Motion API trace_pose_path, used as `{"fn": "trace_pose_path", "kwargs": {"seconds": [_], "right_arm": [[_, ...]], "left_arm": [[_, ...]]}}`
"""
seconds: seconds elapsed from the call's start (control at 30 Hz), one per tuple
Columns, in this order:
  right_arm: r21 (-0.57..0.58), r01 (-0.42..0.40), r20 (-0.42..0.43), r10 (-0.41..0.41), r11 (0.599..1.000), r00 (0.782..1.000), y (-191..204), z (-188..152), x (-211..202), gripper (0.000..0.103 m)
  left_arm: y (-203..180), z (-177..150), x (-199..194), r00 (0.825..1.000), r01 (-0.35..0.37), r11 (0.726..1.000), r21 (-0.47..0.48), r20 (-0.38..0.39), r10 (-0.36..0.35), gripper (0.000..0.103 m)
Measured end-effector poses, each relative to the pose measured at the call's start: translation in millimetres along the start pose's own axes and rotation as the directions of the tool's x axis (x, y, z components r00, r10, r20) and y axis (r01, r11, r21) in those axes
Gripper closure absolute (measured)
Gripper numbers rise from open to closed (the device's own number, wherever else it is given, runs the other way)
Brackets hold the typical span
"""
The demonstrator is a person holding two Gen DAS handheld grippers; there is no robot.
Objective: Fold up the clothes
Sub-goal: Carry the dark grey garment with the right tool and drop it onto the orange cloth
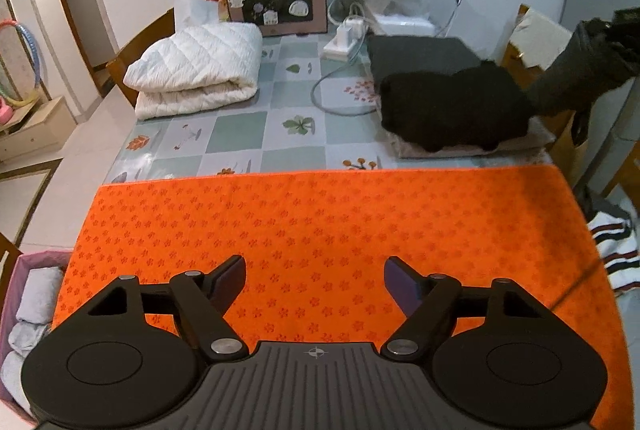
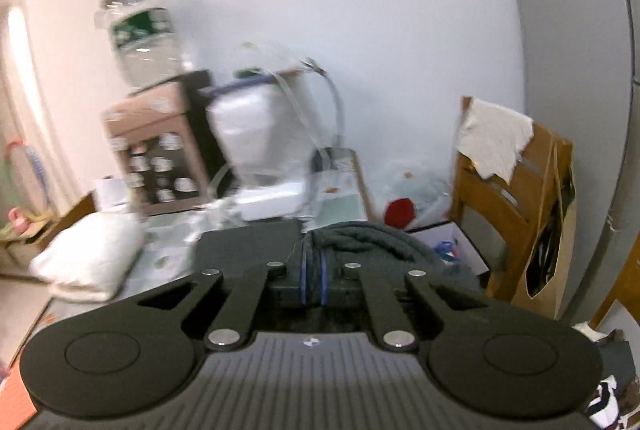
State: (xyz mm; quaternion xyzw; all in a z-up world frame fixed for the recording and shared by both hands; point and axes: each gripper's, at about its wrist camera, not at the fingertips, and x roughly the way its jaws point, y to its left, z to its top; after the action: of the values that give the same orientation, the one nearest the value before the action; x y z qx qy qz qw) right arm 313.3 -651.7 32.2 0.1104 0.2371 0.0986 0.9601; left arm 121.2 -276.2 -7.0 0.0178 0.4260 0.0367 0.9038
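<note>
Left wrist view: my left gripper (image 1: 315,282) hung over the orange mat (image 1: 320,222), jaws wide, holding nothing. Right gripper (image 2: 314,284) jaws were clamped on a dark grey garment (image 2: 376,242), lifted above the bench's far-right corner.

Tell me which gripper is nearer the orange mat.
Left. The left gripper hovers open right over the orange mat's near edge. The right gripper is raised off to the right, shut on a dark grey garment.
</note>
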Motion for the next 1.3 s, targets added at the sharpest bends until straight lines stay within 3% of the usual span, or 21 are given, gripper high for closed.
{"fn": "trace_pose_path", "kwargs": {"seconds": [0.17, 0.3, 0.57, 0.77, 1.07, 1.3], "right_arm": [[-0.038, -0.123, -0.069, 0.12, 0.992, 0.99, 44, -17, -71, 0.095], [-0.054, -0.198, -0.168, 0.187, 0.979, 0.968, 86, -48, -104, 0.095], [-0.126, -0.3, -0.324, 0.247, 0.945, 0.913, 187, -108, -120, 0.102], [-0.179, -0.395, -0.417, 0.295, 0.901, 0.86, 257, -148, -122, 0.102], [-0.168, -0.312, -0.519, 0.185, 0.935, 0.834, 249, -199, -149, 0.099], [-0.096, -0.143, -0.528, 0.071, 0.985, 0.846, 200, -227, -173, 0.098]], "left_arm": [[12, -12, -24, 0.996, 0.061, 0.998, 0.016, 0.058, -0.062, 0.025], [24, -27, -37, 0.992, 0.105, 0.993, 0.056, 0.07, -0.109, 0.028], [63, -55, -46, 0.985, 0.164, 0.984, 0.072, 0.04, -0.167, 0.028], [91, -75, -49, 0.987, 0.159, 0.987, 0.036, 0.023, -0.16, 0.028], [104, -93, -37, 0.985, 0.171, 0.985, 0.016, -0.027, -0.171, 0.028], [76, -85, -14, 0.958, 0.28, 0.959, 0.044, -0.076, -0.277, 0.028]]}}
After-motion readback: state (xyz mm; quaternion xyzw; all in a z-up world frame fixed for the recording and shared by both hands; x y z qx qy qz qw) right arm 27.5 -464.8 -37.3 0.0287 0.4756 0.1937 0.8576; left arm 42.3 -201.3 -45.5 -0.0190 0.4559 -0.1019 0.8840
